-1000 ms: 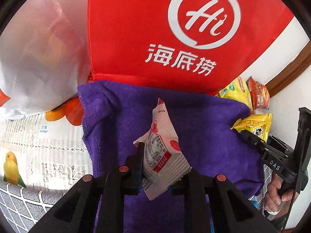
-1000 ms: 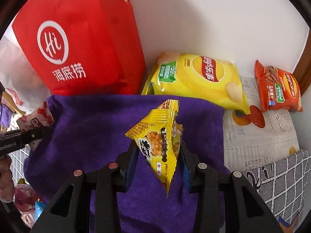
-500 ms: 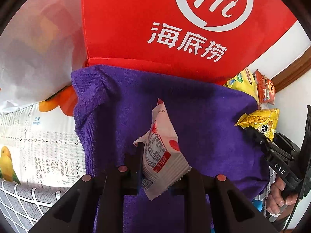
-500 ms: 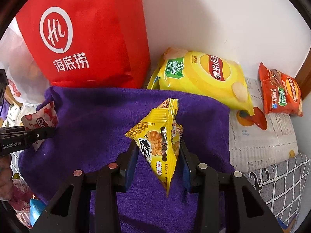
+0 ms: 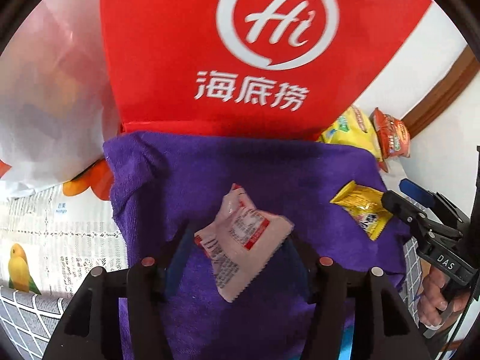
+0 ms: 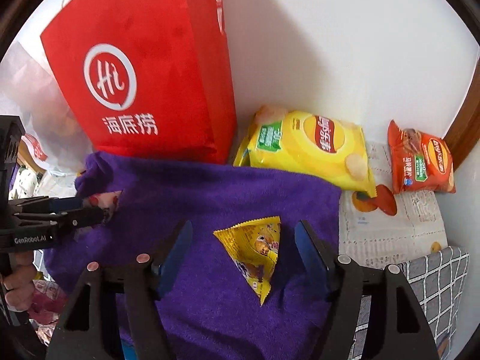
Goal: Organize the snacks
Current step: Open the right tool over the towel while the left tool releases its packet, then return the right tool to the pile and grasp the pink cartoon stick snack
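A pink-and-white snack packet [image 5: 240, 240] lies on the purple towel [image 5: 240, 168] between the spread fingers of my left gripper [image 5: 237, 249], which is open. A yellow triangular snack packet [image 6: 255, 249] lies on the same towel [image 6: 210, 192] between the spread fingers of my right gripper [image 6: 243, 240], also open. The yellow packet [image 5: 363, 210] and the right gripper also show at the right of the left wrist view. The left gripper and the pink packet [image 6: 105, 201] show at the left of the right wrist view.
A red bag with a white logo [image 5: 240, 60] stands behind the towel against the wall. A large yellow chip bag [image 6: 309, 150] and a small orange chip bag [image 6: 420, 162] lie at the back right. A white plastic bag [image 5: 51, 96] sits at the left.
Both grippers have opened. The pink packet and the yellow packet have dropped from the fingers onto the purple towel and now lie flat.
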